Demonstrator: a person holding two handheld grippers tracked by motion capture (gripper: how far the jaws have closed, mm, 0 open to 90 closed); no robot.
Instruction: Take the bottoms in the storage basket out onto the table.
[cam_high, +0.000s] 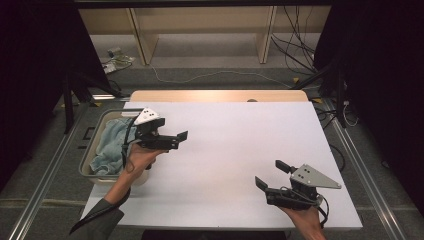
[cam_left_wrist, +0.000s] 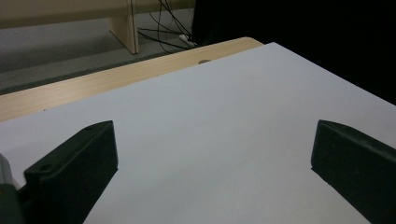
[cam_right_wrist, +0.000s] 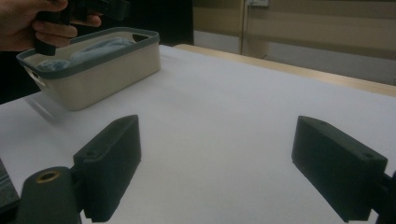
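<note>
At the left of the high view, a beige basket with a grey rim sits on the white table and holds a crumpled blue cloth. Just right of it, the left gripper hovers with jaws spread wide, holding nothing. At lower right, the right gripper also gapes wide and empty, well apart from the basket.
</note>
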